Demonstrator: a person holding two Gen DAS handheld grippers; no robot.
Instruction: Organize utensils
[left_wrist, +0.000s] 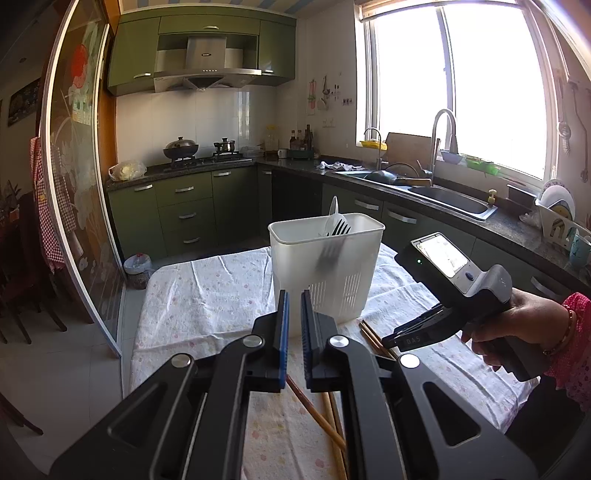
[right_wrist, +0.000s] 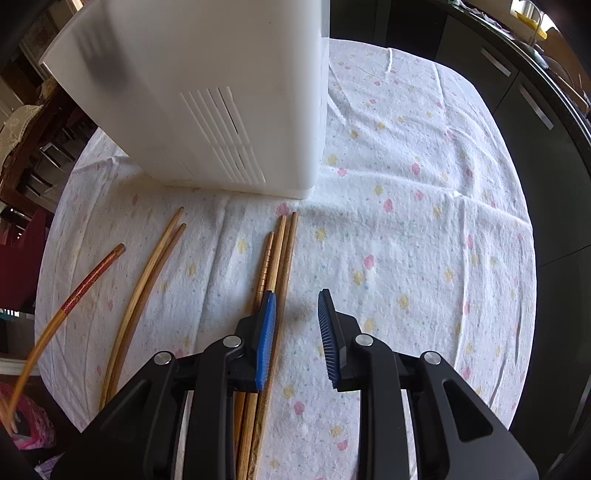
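Note:
A white plastic utensil holder (left_wrist: 325, 266) stands on the floral tablecloth; a black fork (left_wrist: 338, 230) and a white spoon (left_wrist: 333, 214) stand inside it. The holder also fills the upper left of the right wrist view (right_wrist: 207, 99). Several wooden chopsticks (right_wrist: 279, 254) lie on the cloth in front of it, with a pair (right_wrist: 147, 280) and a red-tipped one (right_wrist: 92, 280) further left. My right gripper (right_wrist: 297, 306) is open and empty, low over the cloth, its left finger over the chopstick group. My left gripper (left_wrist: 293, 306) is nearly closed, empty, held above the table before the holder.
The table (left_wrist: 207, 295) has edges at left and far side. Behind are green cabinets, a stove (left_wrist: 201, 157) with pots, and a sink (left_wrist: 443, 195) under the window. A dish rack (left_wrist: 561, 221) sits at right. Chairs stand at left.

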